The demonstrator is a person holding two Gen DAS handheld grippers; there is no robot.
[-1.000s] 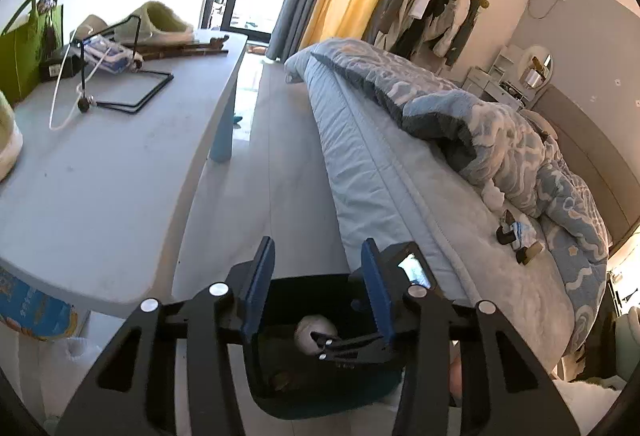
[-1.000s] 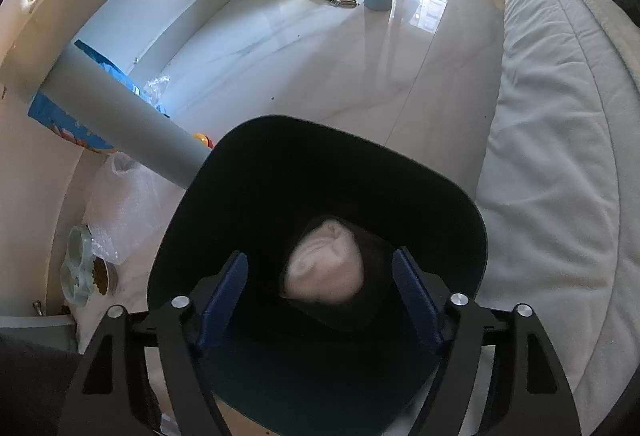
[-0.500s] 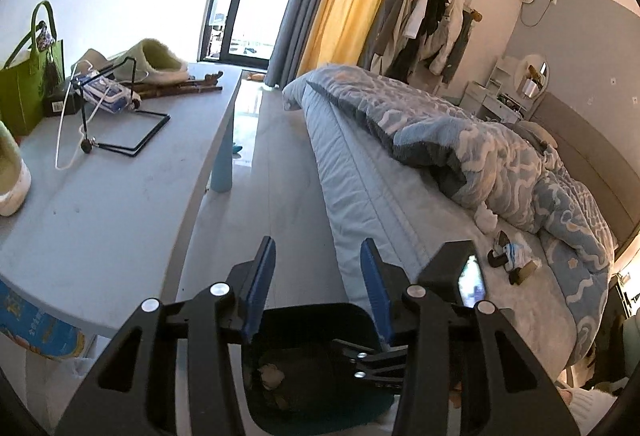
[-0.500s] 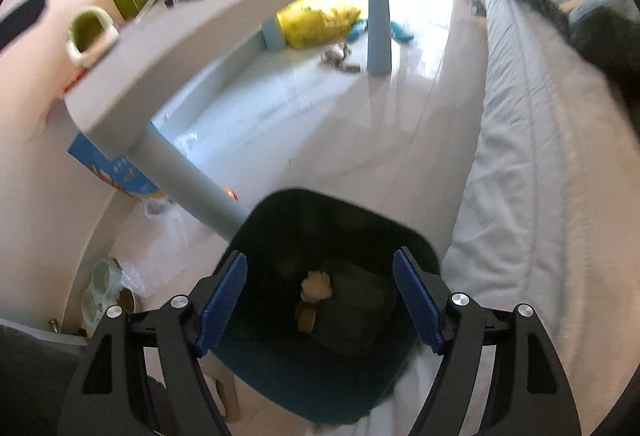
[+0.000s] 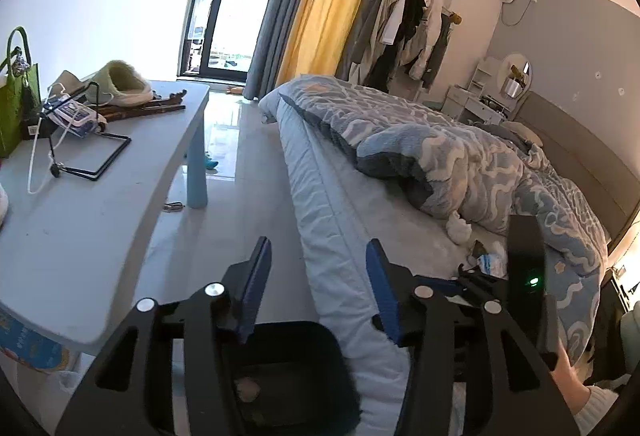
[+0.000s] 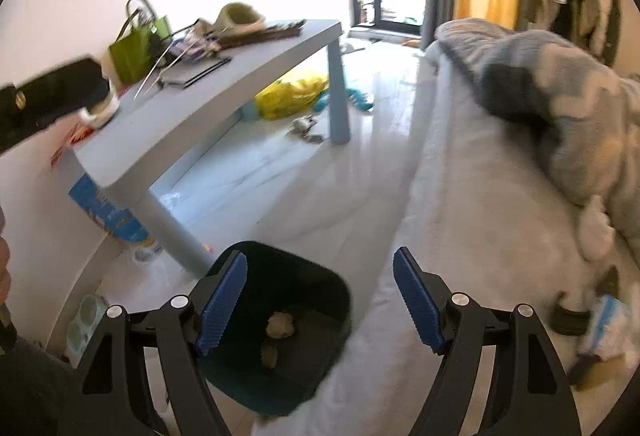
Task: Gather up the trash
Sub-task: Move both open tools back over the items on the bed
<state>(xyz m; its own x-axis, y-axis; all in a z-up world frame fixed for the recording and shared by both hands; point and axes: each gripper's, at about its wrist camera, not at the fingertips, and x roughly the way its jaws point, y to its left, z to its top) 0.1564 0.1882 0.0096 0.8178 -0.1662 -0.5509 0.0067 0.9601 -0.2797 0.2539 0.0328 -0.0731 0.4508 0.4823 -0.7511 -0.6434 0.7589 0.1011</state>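
Now bin (image 6: 280,316) between table (image 6: 224,108), bed (image 6: 480,216)

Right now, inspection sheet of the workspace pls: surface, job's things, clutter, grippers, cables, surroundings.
Surface: bed with a bare pale sheet on the near side; glossy floor beside it.
Job's things: dark bin on the floor at the bed edge, crumpled scraps inside; white wad and small wrappers on the sheet.
Clutter: table with a green bag, slipper and wire stand; yellow bag under it.
Grippers: left gripper open and empty, jaws just opened further; right gripper open and empty.
Cables: white cord on the table.
Surroundings: patterned duvet, yellow curtain, hanging clothes.
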